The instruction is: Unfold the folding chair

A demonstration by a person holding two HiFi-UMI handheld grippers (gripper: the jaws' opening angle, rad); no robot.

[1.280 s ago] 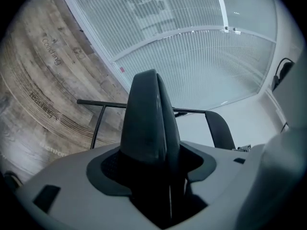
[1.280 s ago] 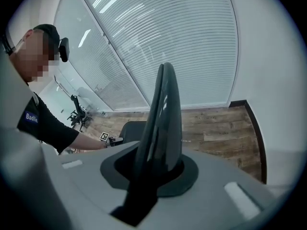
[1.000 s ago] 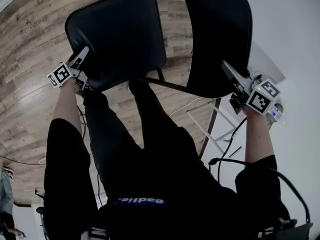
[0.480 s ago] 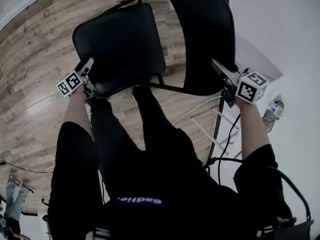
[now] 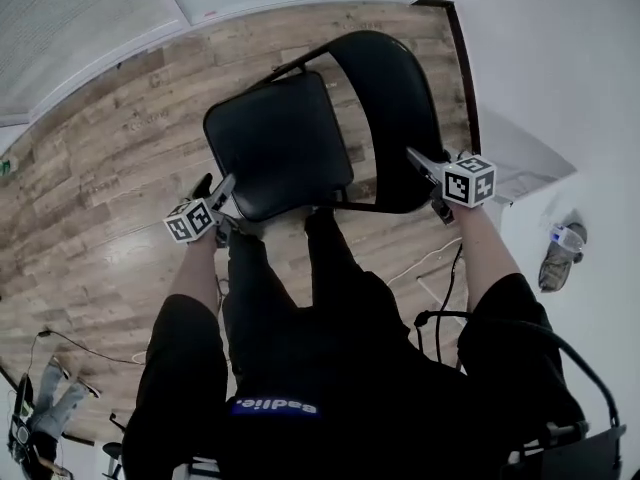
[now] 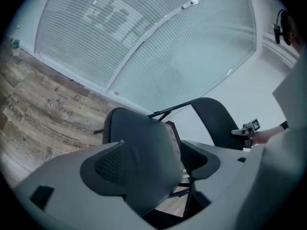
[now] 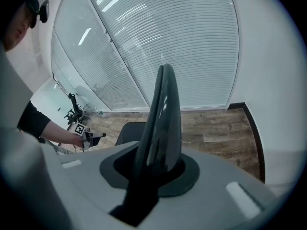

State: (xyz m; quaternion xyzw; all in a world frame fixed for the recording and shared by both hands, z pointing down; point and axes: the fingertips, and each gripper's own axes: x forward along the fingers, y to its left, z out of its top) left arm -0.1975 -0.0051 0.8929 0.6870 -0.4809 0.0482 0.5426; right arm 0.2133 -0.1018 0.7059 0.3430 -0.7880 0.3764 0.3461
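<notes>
The black folding chair stands open on the wood floor, its seat (image 5: 280, 143) lying flat and its backrest (image 5: 395, 108) to the right. My left gripper (image 5: 217, 184) is open at the seat's near left corner. In the left gripper view the seat's edge (image 6: 144, 166) lies between the wide jaws with a gap to the right pad (image 6: 204, 159). My right gripper (image 5: 416, 160) is shut on the backrest's near edge (image 7: 163, 119), which stands upright between its jaws.
The person's dark legs (image 5: 290, 298) stand just behind the chair. A white wall (image 5: 560, 58) and a shoe (image 5: 560, 253) are at the right, with a cable (image 5: 445, 288) on the floor. Window blinds (image 7: 158, 37) run along the far side.
The head view has pulled back, so the chair looks smaller. My left gripper's jaws have widened and it has risen off the seat's left edge. The right gripper keeps its hold on the backrest.
</notes>
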